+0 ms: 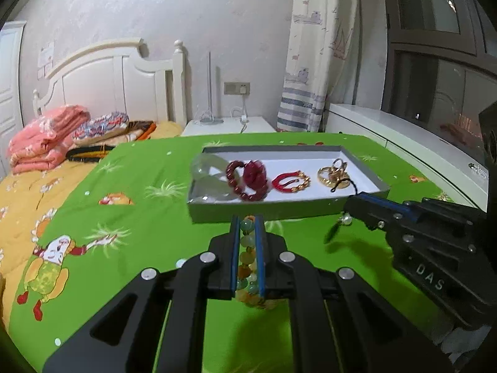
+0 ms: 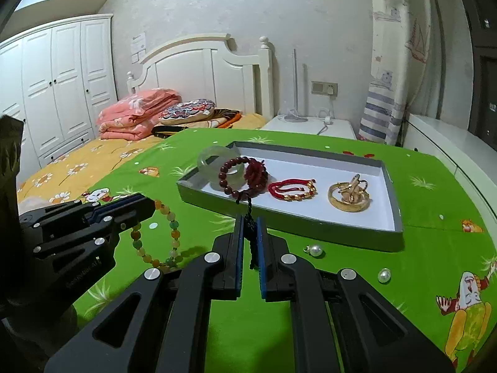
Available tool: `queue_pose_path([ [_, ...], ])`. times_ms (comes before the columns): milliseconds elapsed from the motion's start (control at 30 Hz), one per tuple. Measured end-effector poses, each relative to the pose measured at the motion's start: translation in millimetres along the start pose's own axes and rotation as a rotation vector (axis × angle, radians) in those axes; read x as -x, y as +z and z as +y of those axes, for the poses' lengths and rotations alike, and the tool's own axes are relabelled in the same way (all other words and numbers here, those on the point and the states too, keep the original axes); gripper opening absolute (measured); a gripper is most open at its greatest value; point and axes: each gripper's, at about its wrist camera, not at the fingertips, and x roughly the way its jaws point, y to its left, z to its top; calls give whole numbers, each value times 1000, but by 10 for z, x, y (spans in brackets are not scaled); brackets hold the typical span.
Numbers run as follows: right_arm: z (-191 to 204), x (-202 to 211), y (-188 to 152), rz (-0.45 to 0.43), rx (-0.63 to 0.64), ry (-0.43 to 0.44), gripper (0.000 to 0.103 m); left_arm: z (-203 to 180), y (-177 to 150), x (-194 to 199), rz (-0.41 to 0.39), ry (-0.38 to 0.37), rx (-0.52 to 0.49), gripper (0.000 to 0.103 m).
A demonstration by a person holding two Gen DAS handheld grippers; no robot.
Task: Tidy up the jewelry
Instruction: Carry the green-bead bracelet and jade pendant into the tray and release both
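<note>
Bedroom, green cartoon bedspread (image 2: 279,326) as work surface; grey tray (image 2: 326,236) at the far centre, both my tongs clenched on stock.

Left gripper (image 1: 248,223): clamped on a multicoloured bead bracelet (image 2: 155,233), its loop hanging free, near left of the tray, carried clear of the cloth, I judge, for filing. Right gripper (image 2: 250,223): pinched on a dark tassel cord (image 2: 250,242), a small pearl-like charm dangling beneath it in the left view. Tray holds, left to right: pale jade bangle (image 2: 214,158) propped over the far-left rim; dark red bead bracelet (image 2: 231,180); red carved piece (image 2: 256,172); red-and-gold cord bracelet (image 2: 292,189); gold rings (image 2: 349,195). Sorted singly, apparently to prevent tangling. Two loose pearls (image 2: 316,251) lie near right, outside the tray, unfiled.
</note>
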Motion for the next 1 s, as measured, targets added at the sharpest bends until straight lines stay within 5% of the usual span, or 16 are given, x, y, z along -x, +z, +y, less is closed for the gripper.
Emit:
queue_pose_path([
  [400,-154,-36,67,-39,-47,-38,8,-146,160,-162,-44,13,-7,9],
  [1000,-691,-174,391,-55,-69,-134,8,-306,818,-497,-98,20,-64,9],
])
